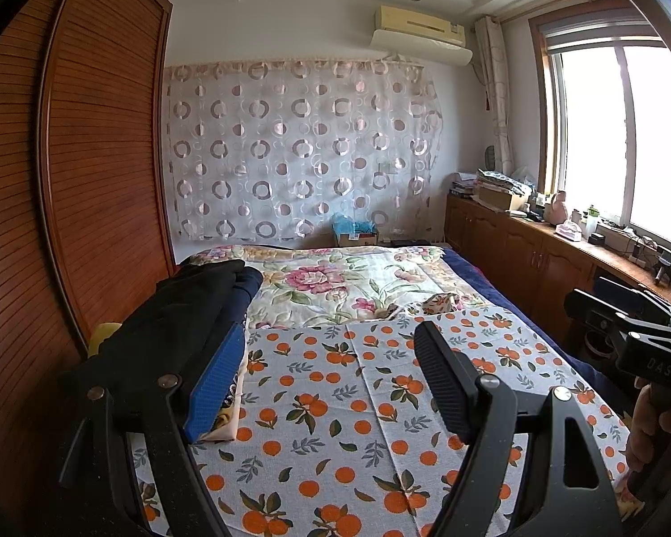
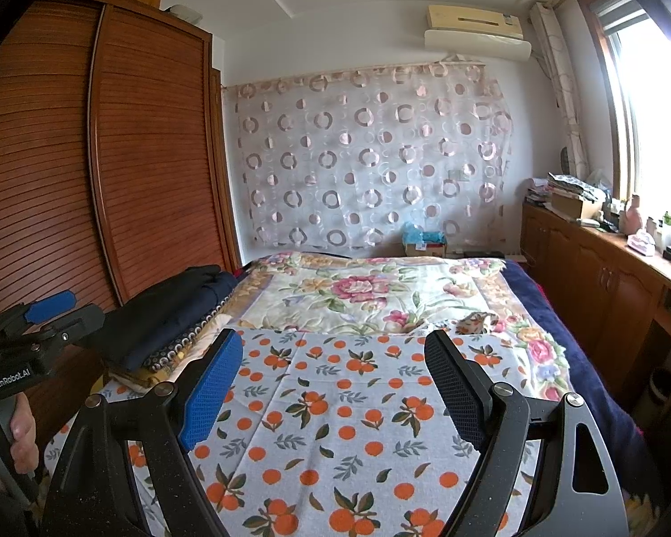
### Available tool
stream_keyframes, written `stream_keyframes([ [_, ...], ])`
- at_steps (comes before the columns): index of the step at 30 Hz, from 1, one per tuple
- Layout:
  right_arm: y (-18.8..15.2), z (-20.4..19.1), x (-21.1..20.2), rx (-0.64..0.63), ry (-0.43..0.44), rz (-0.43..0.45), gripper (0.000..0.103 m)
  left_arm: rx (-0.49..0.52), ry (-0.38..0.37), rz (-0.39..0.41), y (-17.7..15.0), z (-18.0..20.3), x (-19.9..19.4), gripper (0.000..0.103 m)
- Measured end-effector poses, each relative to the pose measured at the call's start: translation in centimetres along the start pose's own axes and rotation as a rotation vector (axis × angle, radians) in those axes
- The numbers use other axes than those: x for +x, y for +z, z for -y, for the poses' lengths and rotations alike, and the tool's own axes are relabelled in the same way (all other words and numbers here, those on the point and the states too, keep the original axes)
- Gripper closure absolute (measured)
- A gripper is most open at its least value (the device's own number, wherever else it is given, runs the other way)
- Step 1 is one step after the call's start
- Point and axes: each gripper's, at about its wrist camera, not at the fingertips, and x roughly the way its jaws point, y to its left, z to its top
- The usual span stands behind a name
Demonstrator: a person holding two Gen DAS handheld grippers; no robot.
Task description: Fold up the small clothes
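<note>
Orange-printed cloth (image 1: 335, 402) lay flat on the bed (image 1: 505, 282), beneath both tools. The left gripper (image 1: 331, 380) and right gripper (image 2: 335, 385) stood wide, holding nothing (folded garments (image 1: 192, 313) sat left). Best to pinch matching near corners evenly.

cloth (image 2: 335, 402) on bed (image 2: 581, 313) | folded stack (image 2: 174, 313) left | wardrobe (image 2: 112, 156) beyond

The folded clothes pile (image 1: 174, 313) is partly hidden behind the left fingers (image 1: 219, 380).
</note>
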Motion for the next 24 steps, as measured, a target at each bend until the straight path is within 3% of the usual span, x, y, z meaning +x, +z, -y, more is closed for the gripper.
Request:
stream_keyframes([
  [24,0.24,0.41,-0.18,-0.001,-0.004,0.0,0.018,0.001,0.001,0.003,-0.24,-0.07,0.11,0.024],
])
